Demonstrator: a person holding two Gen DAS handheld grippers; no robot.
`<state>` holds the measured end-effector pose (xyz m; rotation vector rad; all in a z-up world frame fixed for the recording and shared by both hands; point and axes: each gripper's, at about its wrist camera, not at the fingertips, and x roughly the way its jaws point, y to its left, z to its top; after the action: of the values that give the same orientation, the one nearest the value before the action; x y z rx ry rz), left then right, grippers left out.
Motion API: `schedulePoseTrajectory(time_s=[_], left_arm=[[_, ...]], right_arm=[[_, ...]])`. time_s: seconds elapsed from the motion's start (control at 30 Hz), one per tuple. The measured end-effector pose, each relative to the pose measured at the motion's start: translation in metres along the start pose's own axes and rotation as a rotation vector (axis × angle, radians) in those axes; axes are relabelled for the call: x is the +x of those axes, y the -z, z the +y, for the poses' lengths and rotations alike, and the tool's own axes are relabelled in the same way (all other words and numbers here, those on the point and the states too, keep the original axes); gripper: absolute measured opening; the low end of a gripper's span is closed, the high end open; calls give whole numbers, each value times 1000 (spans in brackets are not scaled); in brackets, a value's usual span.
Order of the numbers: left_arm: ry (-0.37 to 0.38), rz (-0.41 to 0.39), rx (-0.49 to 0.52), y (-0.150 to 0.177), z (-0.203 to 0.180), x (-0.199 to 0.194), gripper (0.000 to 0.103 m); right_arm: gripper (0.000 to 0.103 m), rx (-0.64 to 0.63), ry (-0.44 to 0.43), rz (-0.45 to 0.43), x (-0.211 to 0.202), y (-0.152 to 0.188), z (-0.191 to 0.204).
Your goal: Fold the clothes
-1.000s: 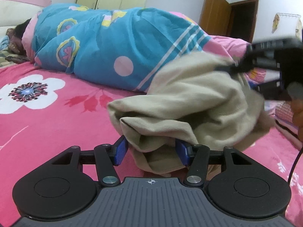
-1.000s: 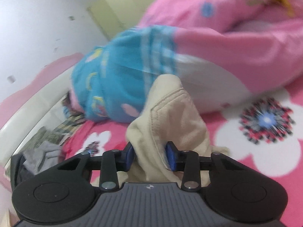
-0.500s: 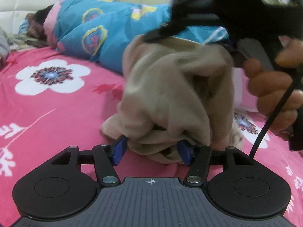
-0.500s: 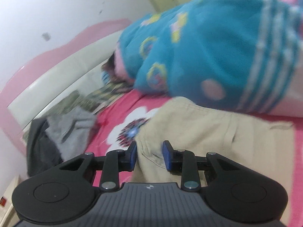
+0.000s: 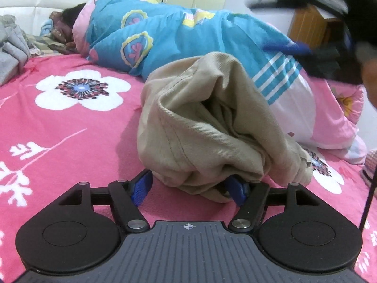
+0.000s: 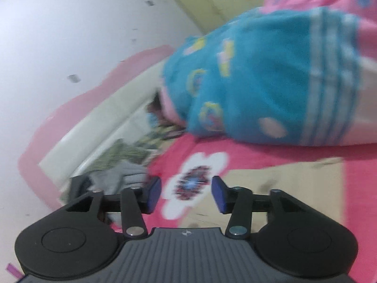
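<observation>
A beige garment [image 5: 207, 127] lies in a crumpled heap on the pink flowered bedsheet [image 5: 61, 141]. My left gripper [image 5: 189, 187] sits low at its near edge. Its jaws are opening, with the lowest fold of cloth between them; the right pad [image 5: 236, 189] touches the cloth and the left pad [image 5: 141, 186] stands just clear. My right gripper [image 6: 186, 193] is also opening, with nothing between its pads, and the beige garment [image 6: 282, 184] lies flat below it to the right. In the left wrist view the right gripper [image 5: 271, 26] hovers blurred at the upper right, above the heap.
A person sleeps under a blue patterned quilt [image 5: 188, 42] across the far side of the bed, with a pink quilt [image 5: 334, 118] at the right. Grey clothes [image 5: 9, 47] are piled by the white headboard [image 6: 99, 127]. A hand [image 5: 370, 82] holds the right gripper.
The right gripper let go of the beige garment and lifted away from it. The garment sank into a heap on the bed. The left jaws spread wider around its lower fold.
</observation>
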<state>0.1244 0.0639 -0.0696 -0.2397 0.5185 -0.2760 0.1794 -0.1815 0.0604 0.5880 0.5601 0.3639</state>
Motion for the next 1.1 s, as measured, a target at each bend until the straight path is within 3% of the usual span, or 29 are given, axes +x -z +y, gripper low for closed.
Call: schedulePoseTrajectory(time_s=[0.13, 0.2, 0.33, 0.4, 0.47, 0.5, 0.53, 0.57, 0.6, 0.63, 0.67, 0.83, 0.97, 1.03, 1.1], left_arm=[[0, -39, 7, 1, 2, -11, 69], [-11, -70, 20, 2, 2, -16, 70], [-39, -132, 38, 0, 0, -20, 73], [-43, -135, 35, -2, 0, -18, 73], [-47, -127, 32, -2, -1, -15, 73], [-49, -125, 37, -1, -2, -14, 73], [-51, -127, 42, -1, -2, -14, 73], [-53, -129, 46, -1, -3, -14, 73], [-55, -133, 50, -1, -3, -15, 73], [-55, -134, 51, -1, -3, -16, 73], [-54, -134, 49, -1, -2, -16, 73], [-54, -114, 20, -3, 0, -13, 73], [-53, -93, -19, -6, 6, -10, 73], [-52, -78, -39, -6, 10, -8, 73], [-51, -62, -56, -5, 15, -6, 73]], right_arm=[[89, 122, 134, 2, -23, 10, -44], [96, 218, 196, -1, -27, 20, -72], [97, 428, 247, 39, -26, 44, -125], [97, 488, 222, 70, -22, 54, -138], [88, 493, 172, 88, -18, 60, -137], [70, 463, 156, 85, -17, 58, -130], [59, 433, 140, 83, -17, 57, -123], [57, 404, 125, 81, -16, 56, -115], [47, 366, 116, 72, -17, 53, -107], [27, 321, 109, 56, -18, 49, -96], [22, 291, 84, 41, -20, 42, -86], [14, 140, -25, -8, -17, 11, -25], [14, 11, -106, 23, 23, -7, 32], [6, -53, -161, 46, 50, -14, 63], [6, -107, -205, 71, 79, -18, 90]])
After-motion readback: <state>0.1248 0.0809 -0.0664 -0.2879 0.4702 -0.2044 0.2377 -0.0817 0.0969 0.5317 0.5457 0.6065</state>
